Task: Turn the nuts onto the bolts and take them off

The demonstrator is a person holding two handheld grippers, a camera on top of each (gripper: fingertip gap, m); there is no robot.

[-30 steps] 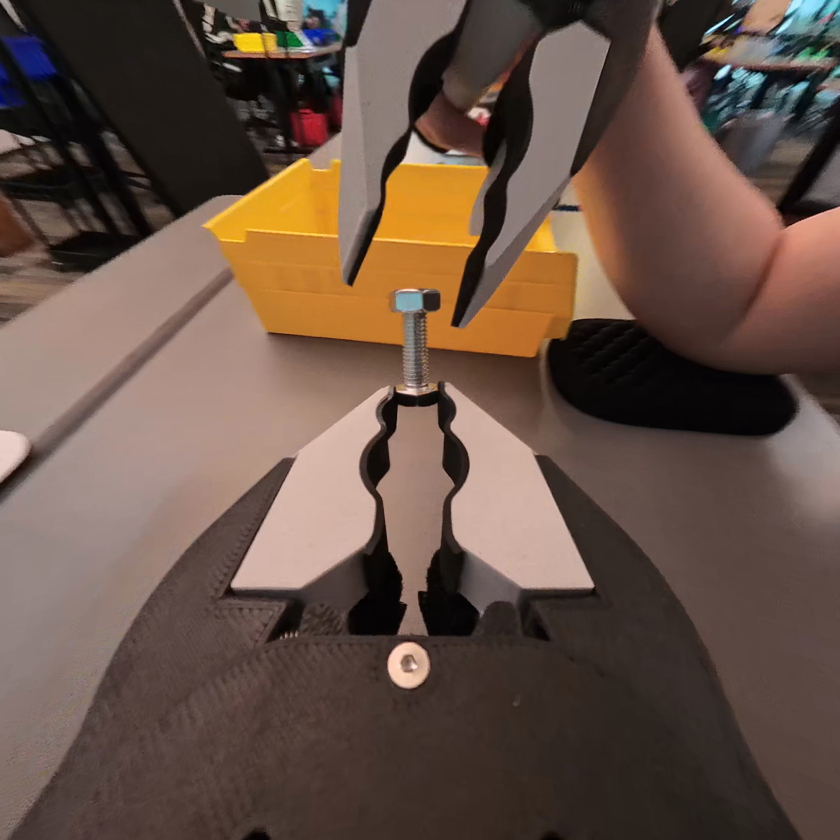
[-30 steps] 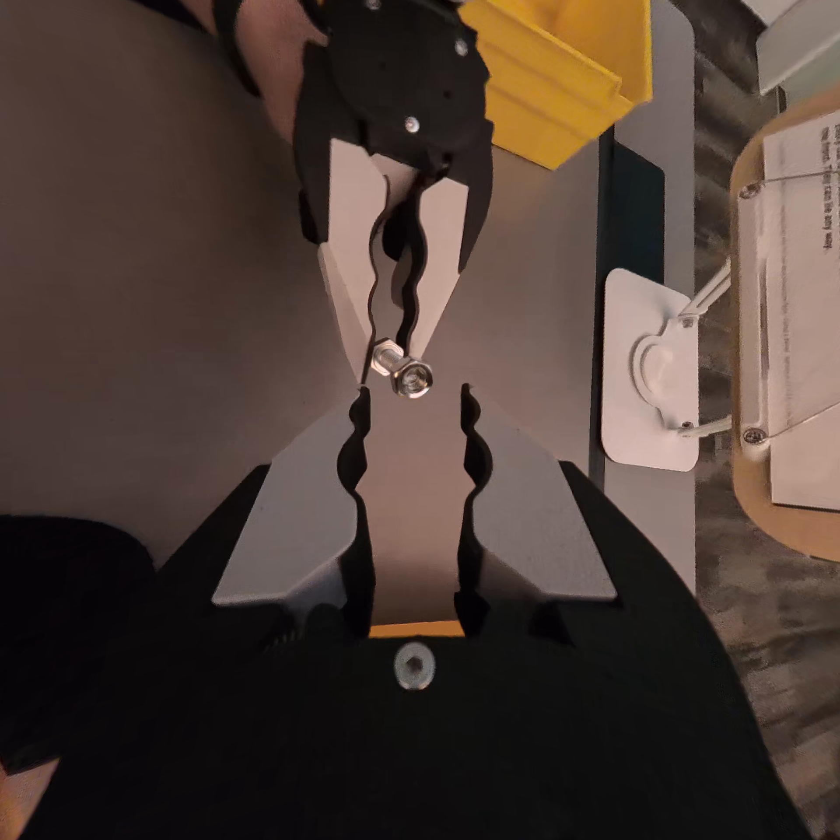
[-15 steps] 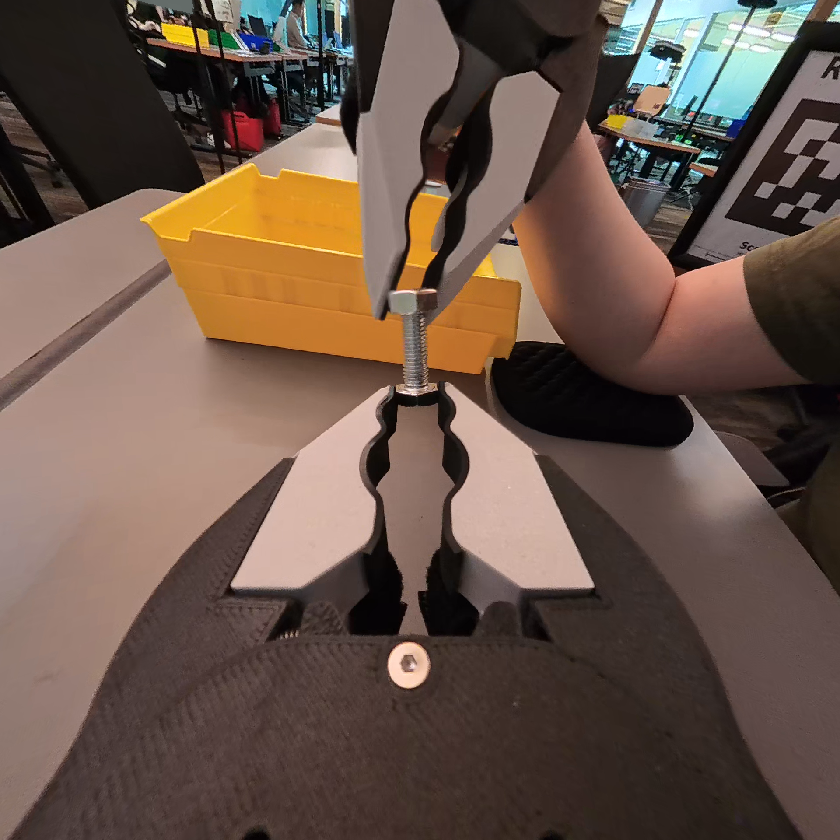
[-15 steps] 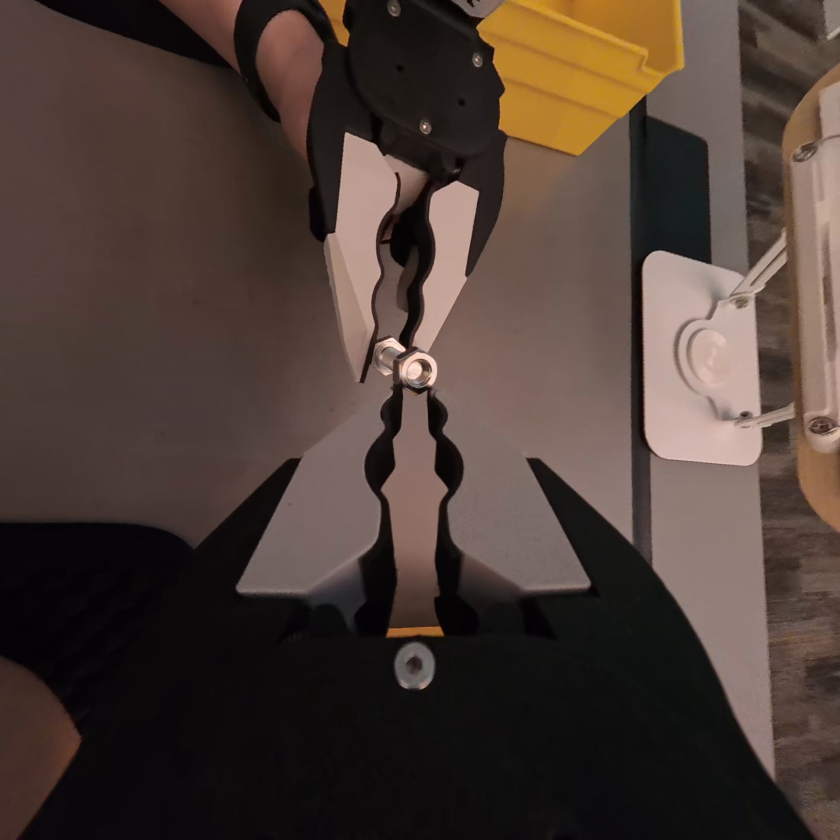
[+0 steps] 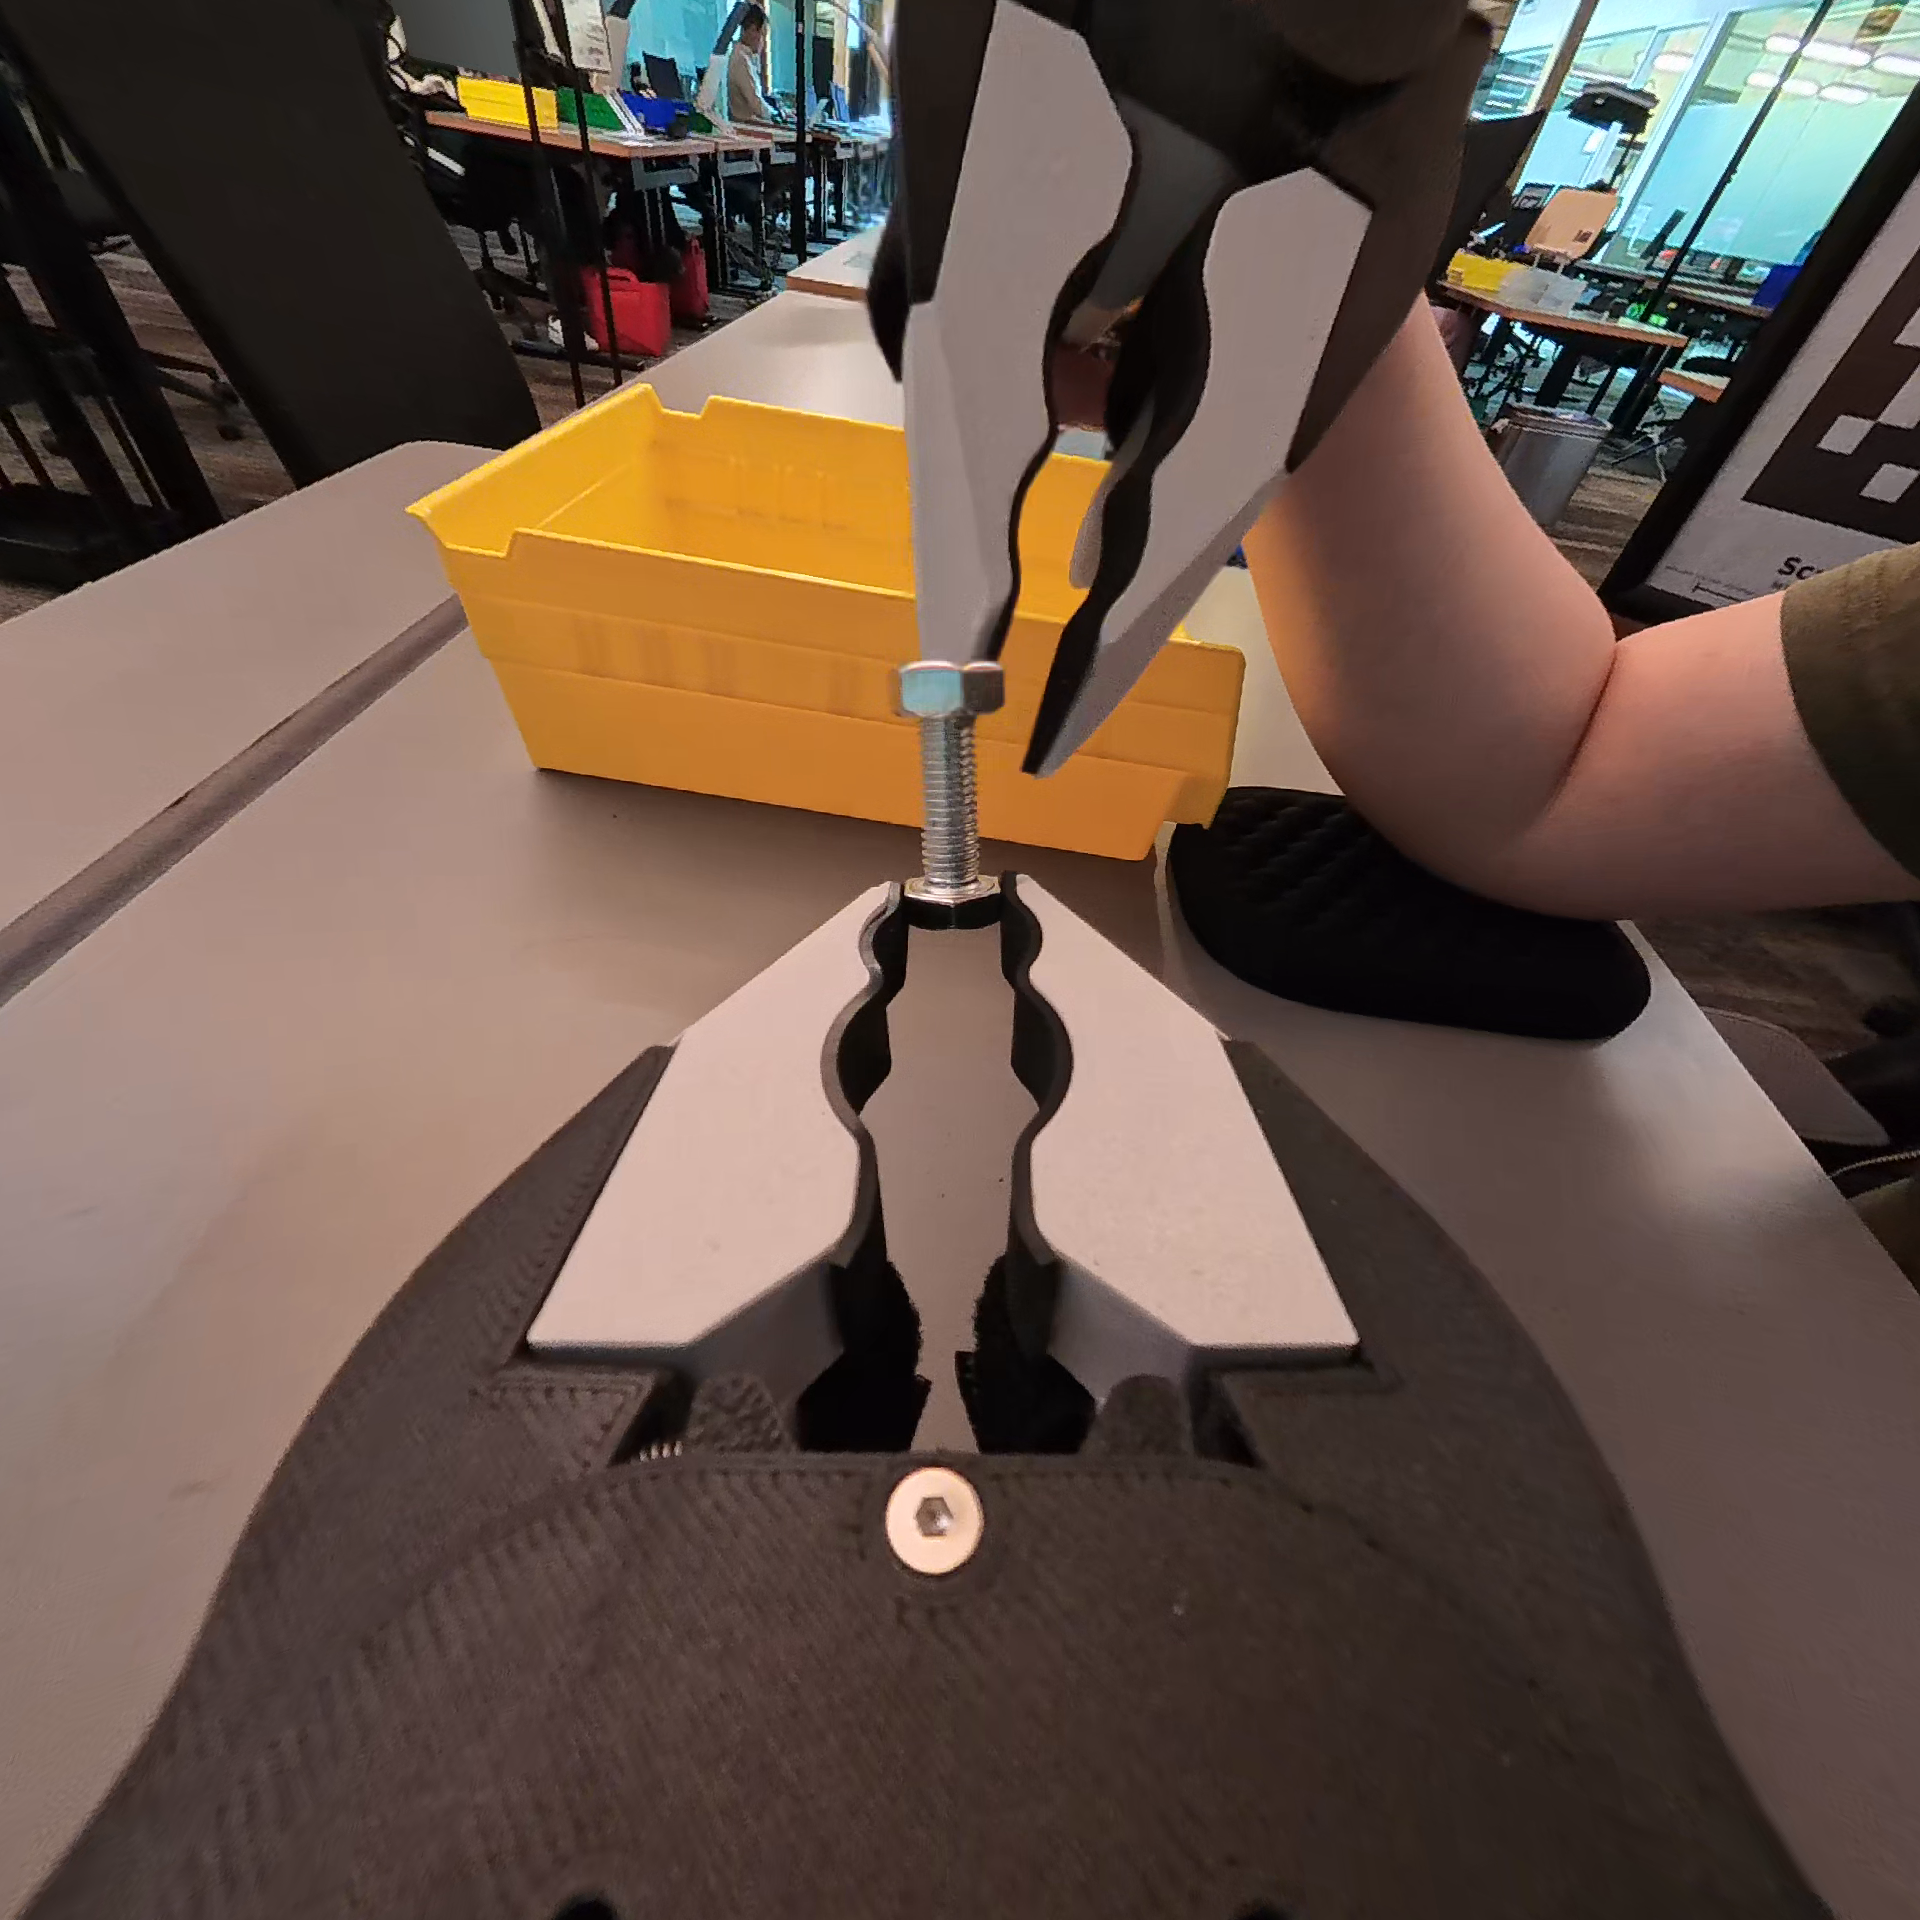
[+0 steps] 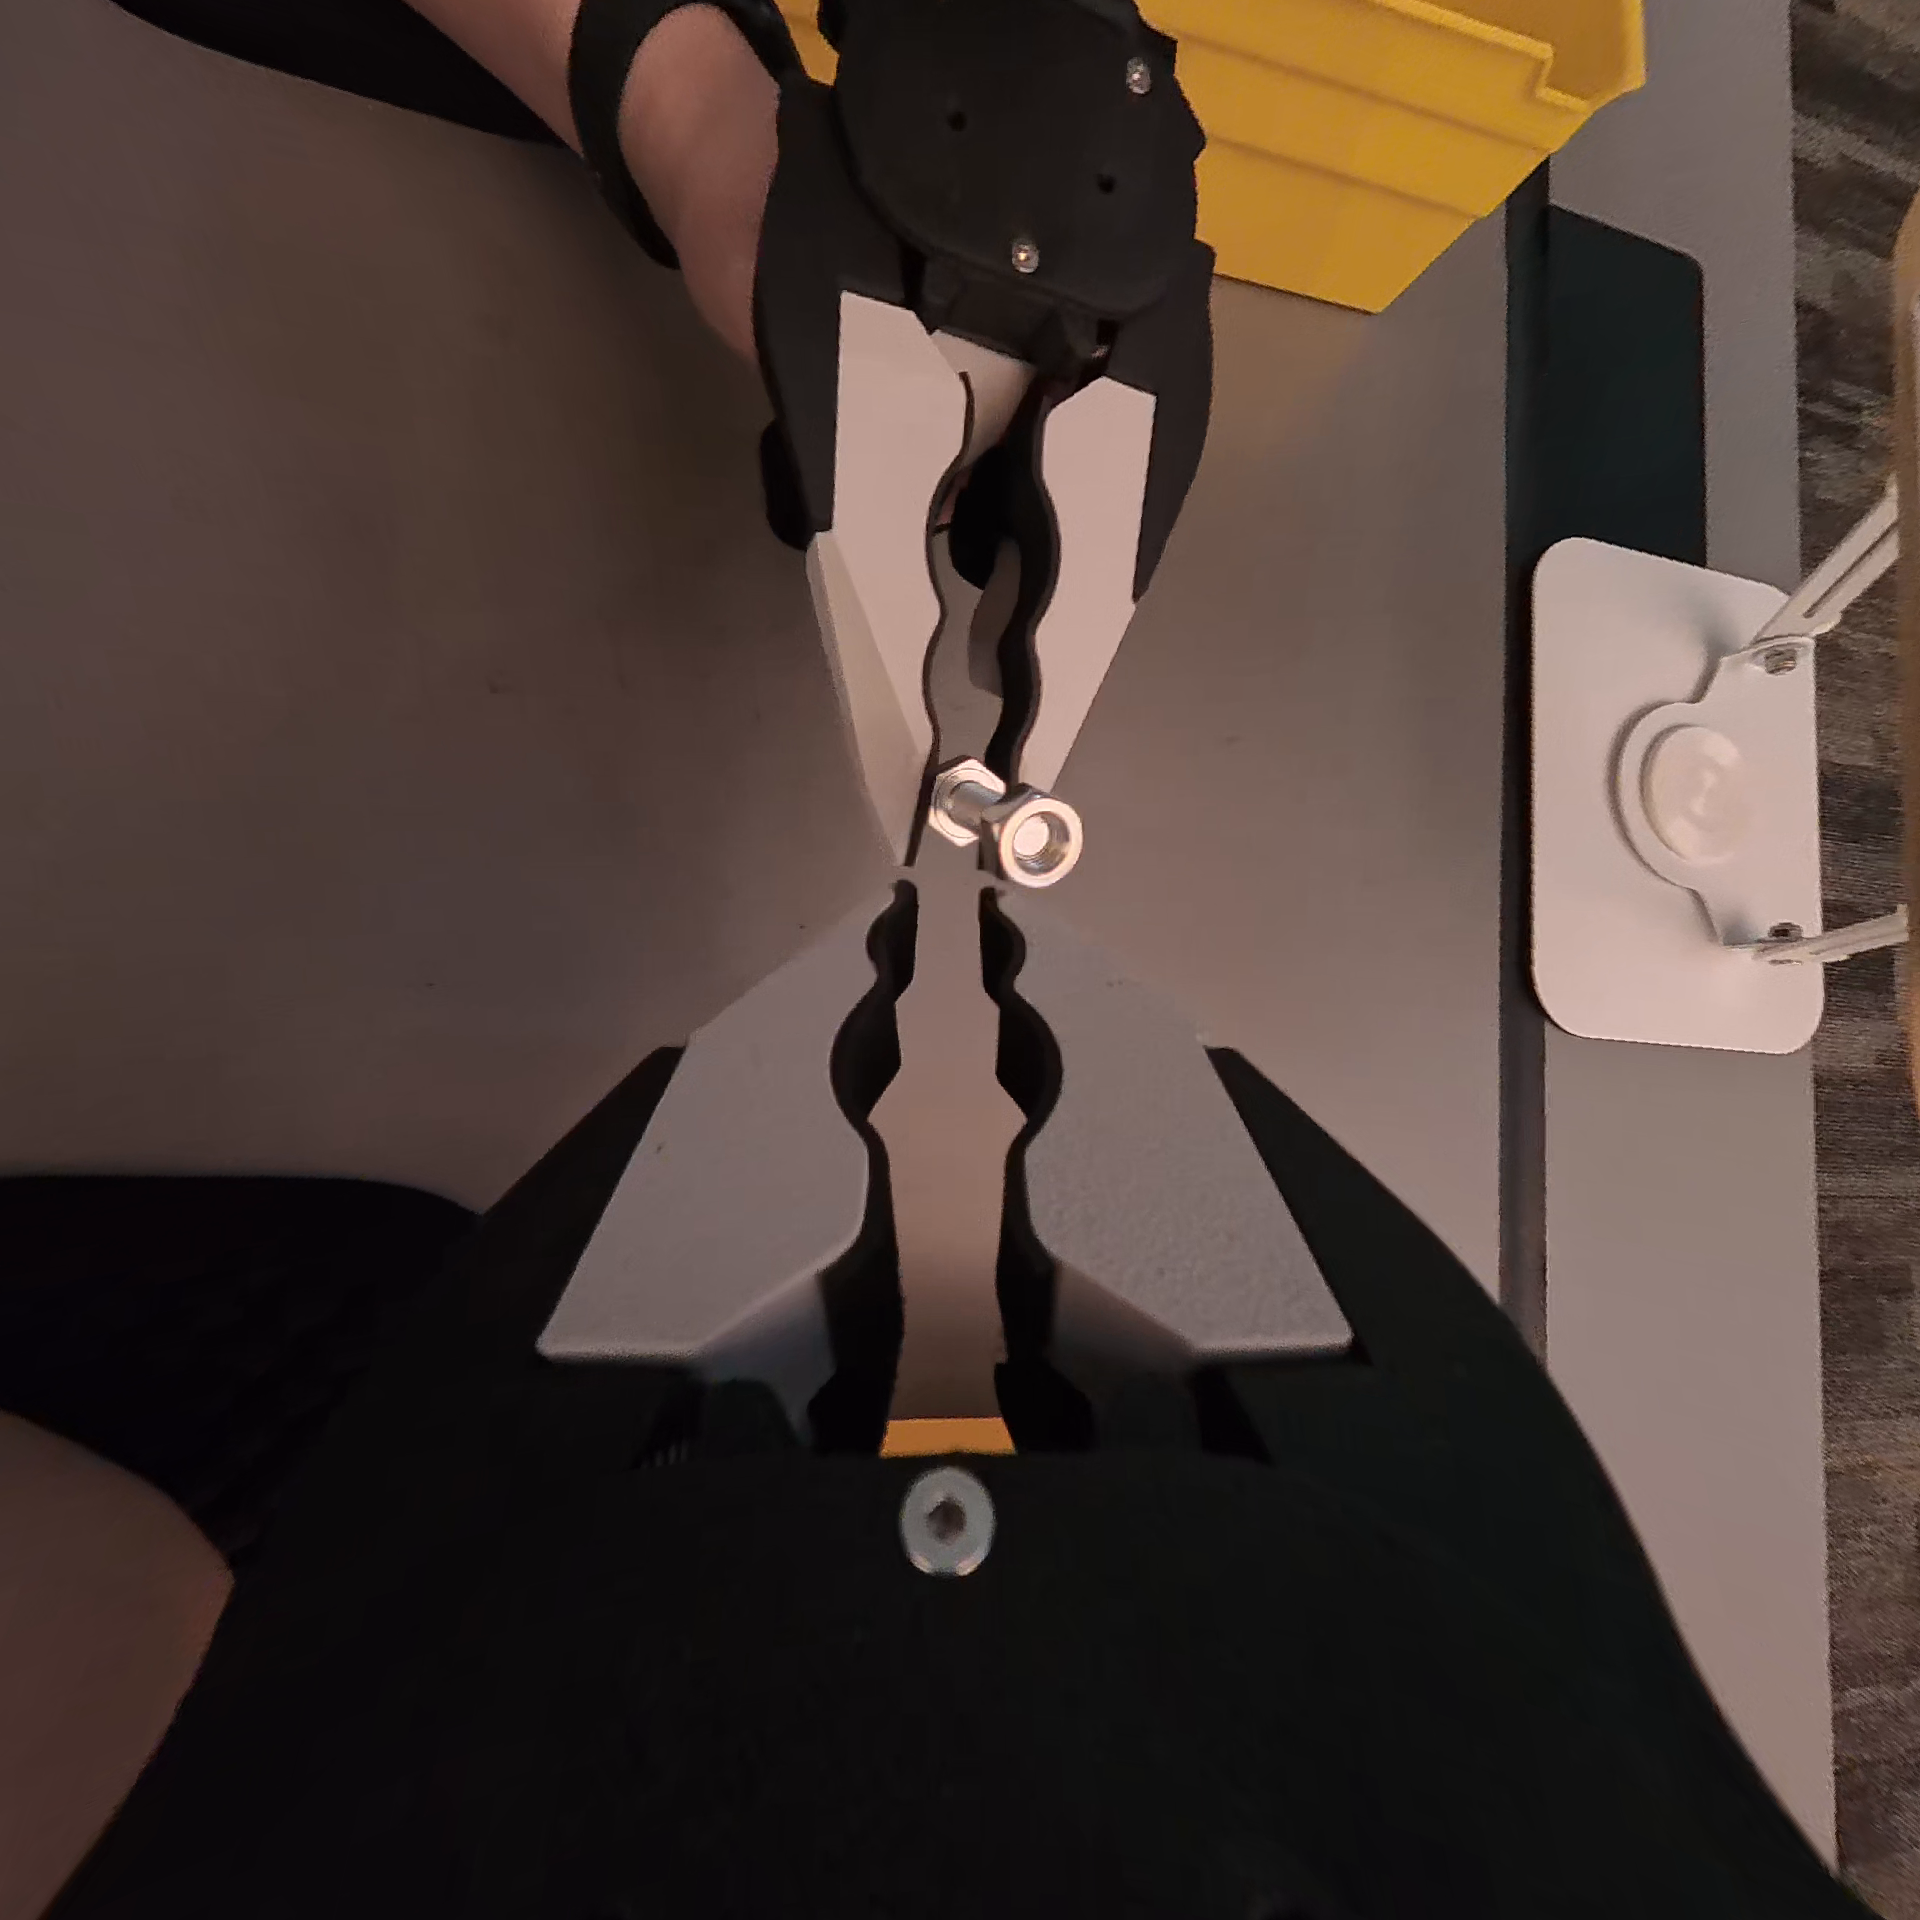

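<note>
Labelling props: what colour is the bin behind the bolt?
Yellow bin; clearest in the left wrist view.

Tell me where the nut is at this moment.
The nut sits at the bottom of the upright bolt, clamped at the tips of the left gripper, centre of the left wrist view, before the yellow bin.

Bare counter (image 5: 260,1039) lies open to the left; the yellow bin (image 5: 831,644) blocks passage behind the bolt (image 5: 951,790).

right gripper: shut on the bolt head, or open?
Open. Right gripper jaws stand apart beside the bolt head, not clamping it.
</note>
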